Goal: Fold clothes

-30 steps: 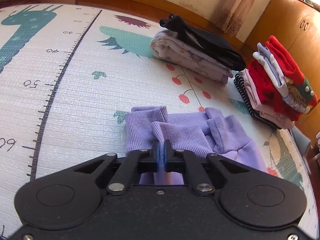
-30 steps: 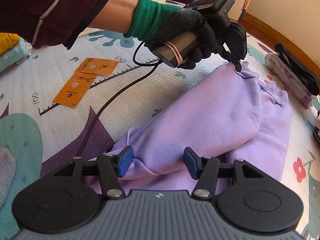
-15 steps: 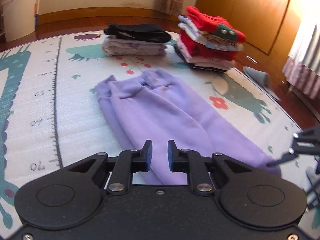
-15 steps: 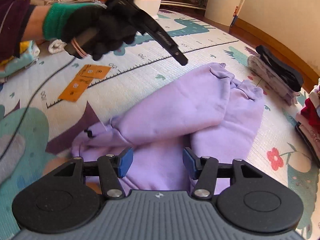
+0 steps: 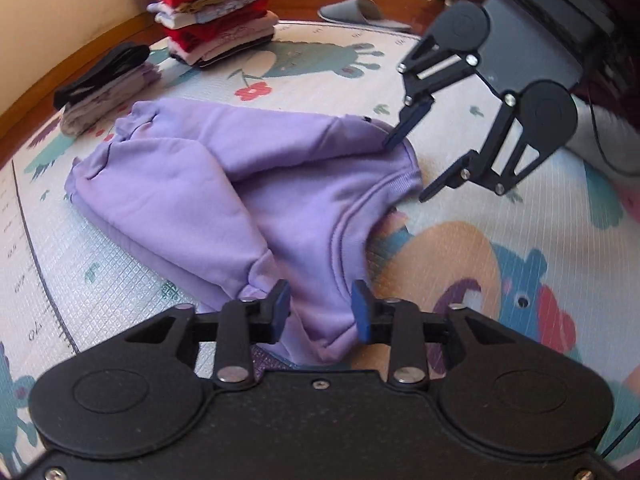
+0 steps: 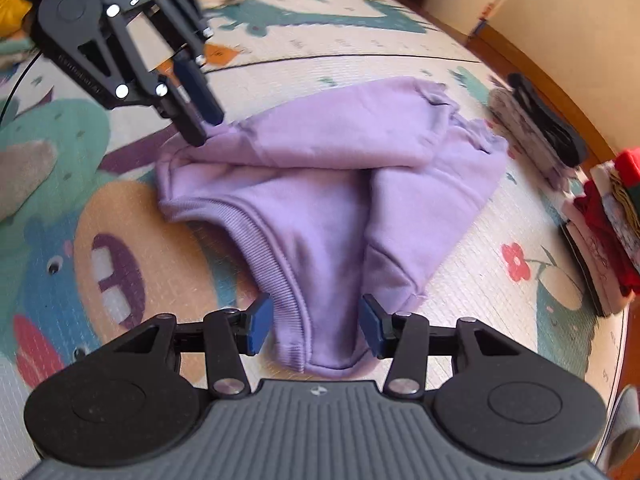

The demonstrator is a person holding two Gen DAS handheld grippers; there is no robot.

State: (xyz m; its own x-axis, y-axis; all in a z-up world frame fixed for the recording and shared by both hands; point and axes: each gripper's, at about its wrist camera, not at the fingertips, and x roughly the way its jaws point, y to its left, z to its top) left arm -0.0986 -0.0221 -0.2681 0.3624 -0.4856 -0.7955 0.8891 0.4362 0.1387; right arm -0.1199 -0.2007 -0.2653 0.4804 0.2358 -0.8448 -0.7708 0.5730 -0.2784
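Observation:
A lilac sweatshirt (image 5: 256, 184) lies partly folded on the play mat, sleeves laid over its body; it also shows in the right wrist view (image 6: 320, 184). My left gripper (image 5: 322, 310) is open, its jaws either side of a bunched corner of the sweatshirt at one hem end. My right gripper (image 6: 316, 320) is open around the ribbed hem at the other end. Each gripper shows in the other's view: the right one (image 5: 408, 168) at the hem edge, the left one (image 6: 200, 120) at the far corner.
A stack of folded red, white and striped clothes (image 5: 216, 12) and a smaller black-topped pile (image 5: 104, 84) stand beyond the sweatshirt on the mat (image 5: 500, 240). A grey slipper (image 5: 360, 12) lies on the wooden floor. Orange cards (image 6: 220, 54) lie on the mat.
My left gripper let go of the cuffs, swung round to the hem end and opened wider around a corner. My right gripper moved to the hem's other end.

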